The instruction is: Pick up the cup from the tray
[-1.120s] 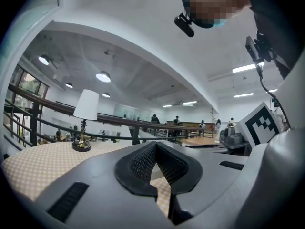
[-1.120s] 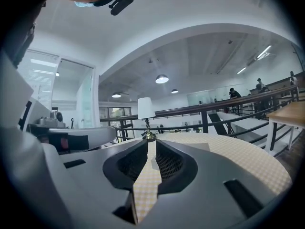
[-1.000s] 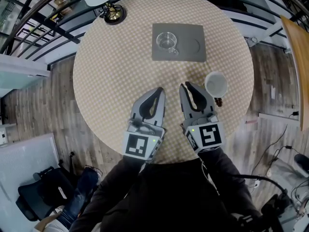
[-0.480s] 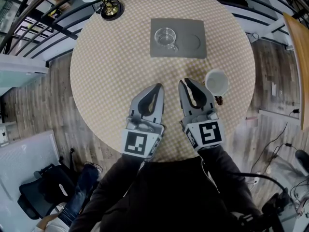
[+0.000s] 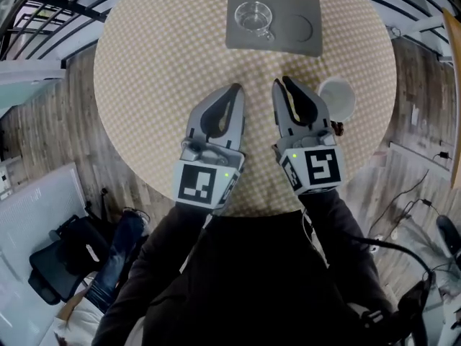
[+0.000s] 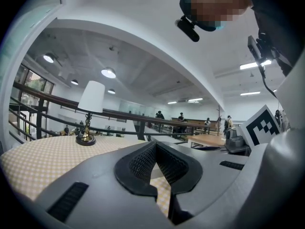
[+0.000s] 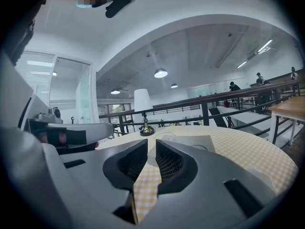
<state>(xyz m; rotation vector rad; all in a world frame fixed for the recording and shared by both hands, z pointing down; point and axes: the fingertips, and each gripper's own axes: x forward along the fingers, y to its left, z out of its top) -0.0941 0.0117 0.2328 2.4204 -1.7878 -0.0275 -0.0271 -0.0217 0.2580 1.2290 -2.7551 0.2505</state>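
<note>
A clear glass cup [image 5: 254, 17] stands on the left half of a flat grey tray [image 5: 297, 29] at the far side of the round checkered table [image 5: 158, 85]. In the right gripper view the tray [image 7: 193, 142] lies straight ahead, with the cup [image 7: 164, 136] faint on it. My left gripper [image 5: 238, 88] hovers over the table's near half, well short of the tray, its jaws [image 6: 156, 145] shut and empty. Beside it, my right gripper [image 5: 282, 83] points the same way, with a narrow gap between its jaws [image 7: 151, 145] and nothing in it.
A white cup [image 5: 337, 98] stands on the table just right of my right gripper. A lamp with a brass base [image 6: 86, 138] and white shade stands at the far left edge. Railings and wooden floor surround the table.
Both grippers have edged a little forward toward the tray. The head view has tipped, so the table and tray sit higher in the picture. The jaws look the same.
</note>
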